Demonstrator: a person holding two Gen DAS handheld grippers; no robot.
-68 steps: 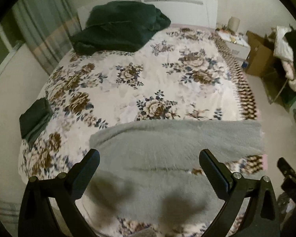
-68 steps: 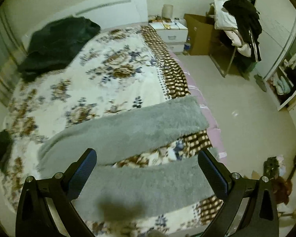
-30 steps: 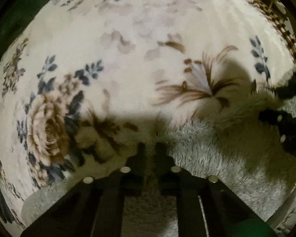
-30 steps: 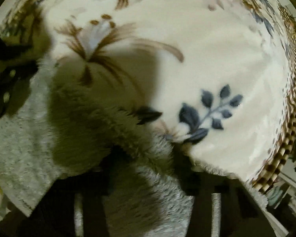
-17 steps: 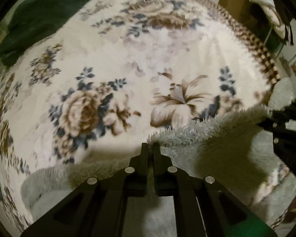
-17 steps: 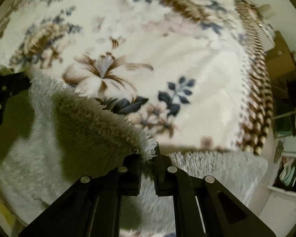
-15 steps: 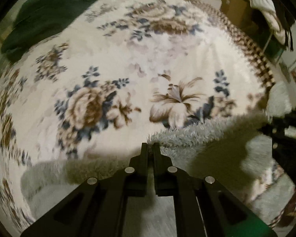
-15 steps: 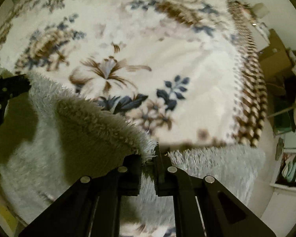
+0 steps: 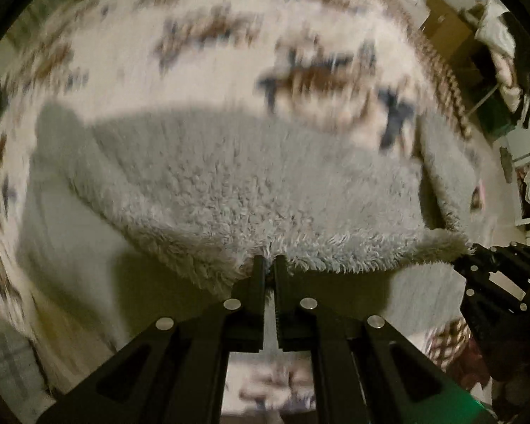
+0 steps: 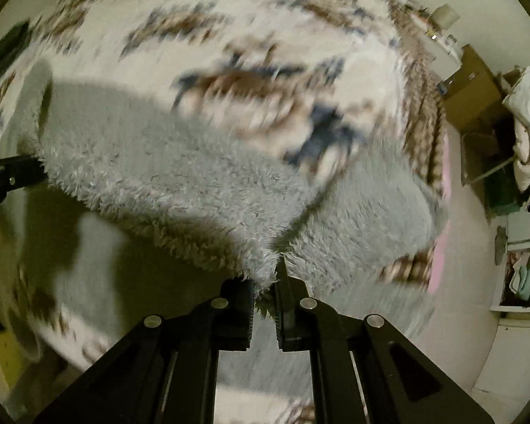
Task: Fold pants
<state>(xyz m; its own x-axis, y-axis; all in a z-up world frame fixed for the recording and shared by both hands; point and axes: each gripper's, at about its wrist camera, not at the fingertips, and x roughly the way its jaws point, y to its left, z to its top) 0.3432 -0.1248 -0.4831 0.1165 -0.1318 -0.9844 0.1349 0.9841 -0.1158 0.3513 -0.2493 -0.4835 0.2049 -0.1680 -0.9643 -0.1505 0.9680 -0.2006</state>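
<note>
Smeared by motion – white floral-patterned bed cover (image 9: pixel 201 63), motifs unreadable.
Hidden under lifted fluffy grey fleece pants (image 10: pixel 166 176) – their lower layer.

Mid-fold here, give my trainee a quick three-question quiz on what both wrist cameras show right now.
1. True or false: both claws are shut on the grey fleece pants.
2. The left claw grips: A) the fuzzy edge of the pants, B) the floral bedspread, C) nothing.
3. Fill in: in the left wrist view the right claw shows at the ___ edge.

Key: 1 true; 2 A; 3 right.
</note>
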